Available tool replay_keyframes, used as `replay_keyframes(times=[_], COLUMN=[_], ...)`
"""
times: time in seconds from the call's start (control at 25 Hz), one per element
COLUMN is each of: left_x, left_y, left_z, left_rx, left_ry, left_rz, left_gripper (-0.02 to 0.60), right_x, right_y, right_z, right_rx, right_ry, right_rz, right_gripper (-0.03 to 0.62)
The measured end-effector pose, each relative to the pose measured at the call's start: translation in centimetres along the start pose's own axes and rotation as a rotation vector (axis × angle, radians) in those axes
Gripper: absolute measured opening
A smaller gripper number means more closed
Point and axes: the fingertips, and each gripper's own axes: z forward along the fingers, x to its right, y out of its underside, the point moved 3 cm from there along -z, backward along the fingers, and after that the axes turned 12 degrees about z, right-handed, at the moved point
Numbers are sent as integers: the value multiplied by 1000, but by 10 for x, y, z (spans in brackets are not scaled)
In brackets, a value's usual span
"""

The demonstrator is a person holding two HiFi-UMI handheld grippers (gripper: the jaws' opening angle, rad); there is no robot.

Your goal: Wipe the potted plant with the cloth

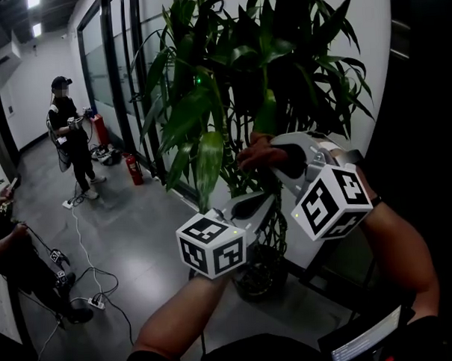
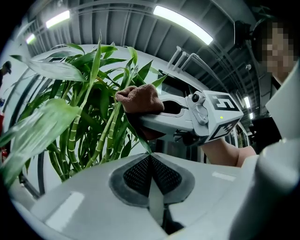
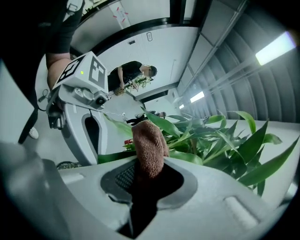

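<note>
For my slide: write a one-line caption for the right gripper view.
Right gripper clamps a brown cloth, facing the plant and its green leaves.

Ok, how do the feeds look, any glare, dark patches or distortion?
Head view: dim, corners vignetted black, potted plant leaves dark against the pale wall. Left gripper view: strip light glares, fisheye bends the ceiling. Right gripper view: brown cloth sharp, edges curved and dark.

Cloth [image 3: 149, 145] in right claw [image 3: 148, 180] — amid potted plant [image 1: 236, 71] leaves, above left claw [image 2: 150, 159].
</note>
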Motion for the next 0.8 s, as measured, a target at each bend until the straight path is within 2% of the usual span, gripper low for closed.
replay_keyframes(times=[0.36, 0.6, 0.8], left_x=[-9, -10, -16], left_y=[10, 22, 31], left_z=[1, 5, 4], left_rx=[-49, -72, -75], left_ry=[-43, -67, -85], left_rz=[84, 201, 242], left_gripper=[17, 17, 17], right_x=[-45, -68, -78], right_y=[7, 18, 22], right_z=[-6, -7, -13], right_rx=[-31, -47, -45], right_ry=[-211, -277, -304], right_rz=[80, 128, 167], right_gripper=[61, 61, 61])
